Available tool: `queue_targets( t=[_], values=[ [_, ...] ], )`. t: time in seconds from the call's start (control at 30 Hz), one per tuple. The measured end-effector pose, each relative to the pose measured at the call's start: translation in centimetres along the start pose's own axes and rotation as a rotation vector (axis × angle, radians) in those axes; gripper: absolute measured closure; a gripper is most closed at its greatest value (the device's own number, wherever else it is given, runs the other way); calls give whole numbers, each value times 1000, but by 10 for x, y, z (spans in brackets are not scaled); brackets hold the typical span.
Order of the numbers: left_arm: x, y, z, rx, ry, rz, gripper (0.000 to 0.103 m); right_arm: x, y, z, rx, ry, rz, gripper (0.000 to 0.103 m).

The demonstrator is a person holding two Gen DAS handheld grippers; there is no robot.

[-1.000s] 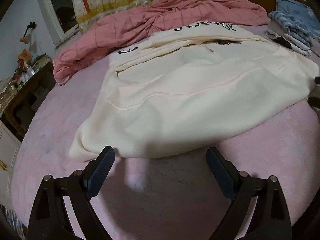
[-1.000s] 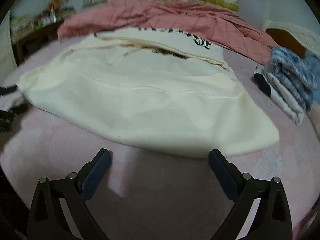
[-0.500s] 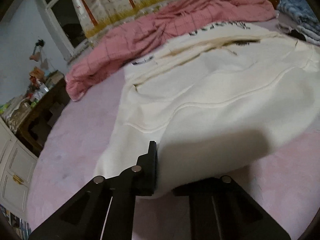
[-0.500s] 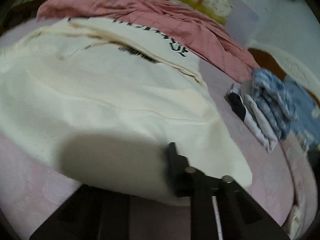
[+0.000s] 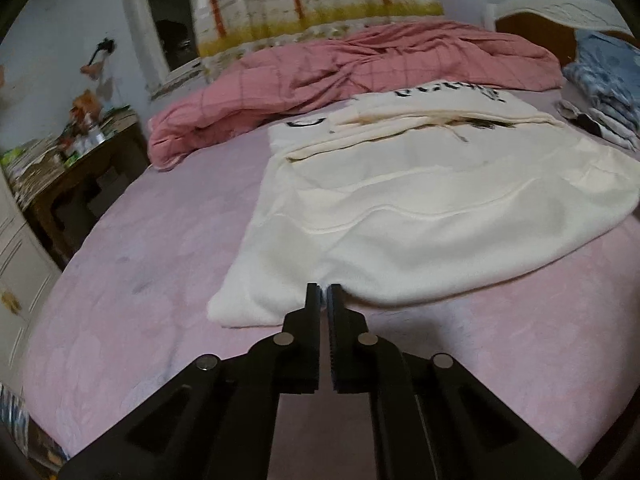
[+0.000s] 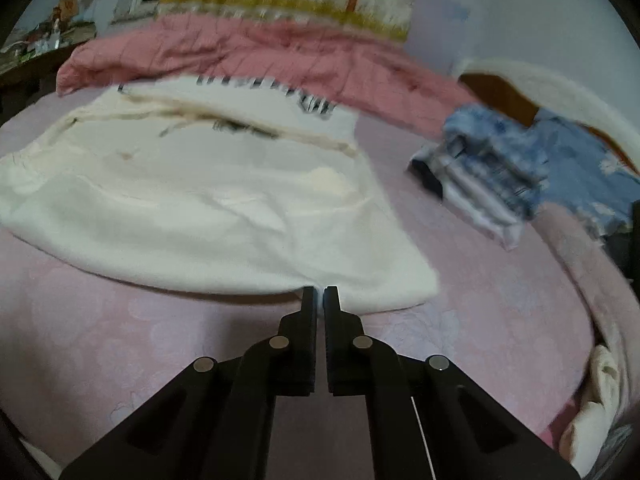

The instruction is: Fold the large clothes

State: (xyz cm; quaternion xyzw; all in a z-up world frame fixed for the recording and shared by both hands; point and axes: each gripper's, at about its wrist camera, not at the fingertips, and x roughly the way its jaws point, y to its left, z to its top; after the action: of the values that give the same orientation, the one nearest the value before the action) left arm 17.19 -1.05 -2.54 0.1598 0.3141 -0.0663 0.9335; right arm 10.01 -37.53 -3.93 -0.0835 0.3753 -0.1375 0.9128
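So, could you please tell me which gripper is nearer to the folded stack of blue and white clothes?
Right. The right gripper pinches the hem beside the stack; the left gripper holds the far corner.

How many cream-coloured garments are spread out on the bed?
1: the cream hoodie lies flat on the pink sheet, in front of the pink quilt. The folded pile beside it shows blue and white pieces; more may be hidden there.

A rumpled pink quilt (image 5: 360,64) lies across the far side of the bed (image 5: 140,248). Folded blue clothes (image 6: 492,168) are stacked by the headboard (image 5: 532,28); a cluttered nightstand (image 5: 76,168) stands beside the bed, under the curtained window (image 5: 168,20).
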Motion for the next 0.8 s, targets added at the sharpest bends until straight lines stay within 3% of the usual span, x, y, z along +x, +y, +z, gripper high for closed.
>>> queue_targets(
  t=[0.13, 0.17, 0.2, 0.23, 0.27, 0.3, 0.33, 0.4, 0.47, 0.53, 0.57, 0.73, 0.77, 0.8],
  values=[
    [0, 1, -2, 2, 20, -11, 80, -3, 1, -1, -18, -17, 15, 97],
    [0, 3, -3, -13, 32, -25, 70, -3, 0, -2, -14, -14, 25, 96],
    [-1, 6, -6, -32, 42, -48, 59, -3, -2, -4, -4, -6, 45, 90],
    [-3, 9, -8, -56, 51, -82, 55, -4, -4, -5, 7, 2, 67, 85],
    [-5, 11, -11, -81, 58, -113, 52, -5, -6, -7, 27, 6, 103, 66],
    [-8, 12, -13, -100, 61, -140, 49, -8, -9, -10, 56, 3, 146, 40],
    [-11, 11, -15, -119, 64, -175, 47, -13, -11, -14, 81, -12, 179, 33],
    [-16, 10, -18, -169, 69, -235, 32, -19, -9, -19, 101, -14, 254, 32],
    [-14, 8, -21, -251, 108, -337, 26, -17, -6, -24, 169, 35, 412, 31],
    [-2, 6, -25, -374, 177, -474, 25, -6, -4, -29, 283, 96, 578, 31],
    [4, 4, -26, -433, 186, -516, 21, -3, -4, -30, 321, 96, 603, 31],
    [22, -2, -7, -558, 147, -503, 21, 15, -5, -17, 478, 64, 629, 30],
    [27, -2, -3, -575, 143, -493, 29, 22, -5, -14, 509, 66, 623, 35],
    [31, -3, 0, -574, 135, -461, 53, 28, -4, -9, 515, 66, 596, 47]
  ],
)
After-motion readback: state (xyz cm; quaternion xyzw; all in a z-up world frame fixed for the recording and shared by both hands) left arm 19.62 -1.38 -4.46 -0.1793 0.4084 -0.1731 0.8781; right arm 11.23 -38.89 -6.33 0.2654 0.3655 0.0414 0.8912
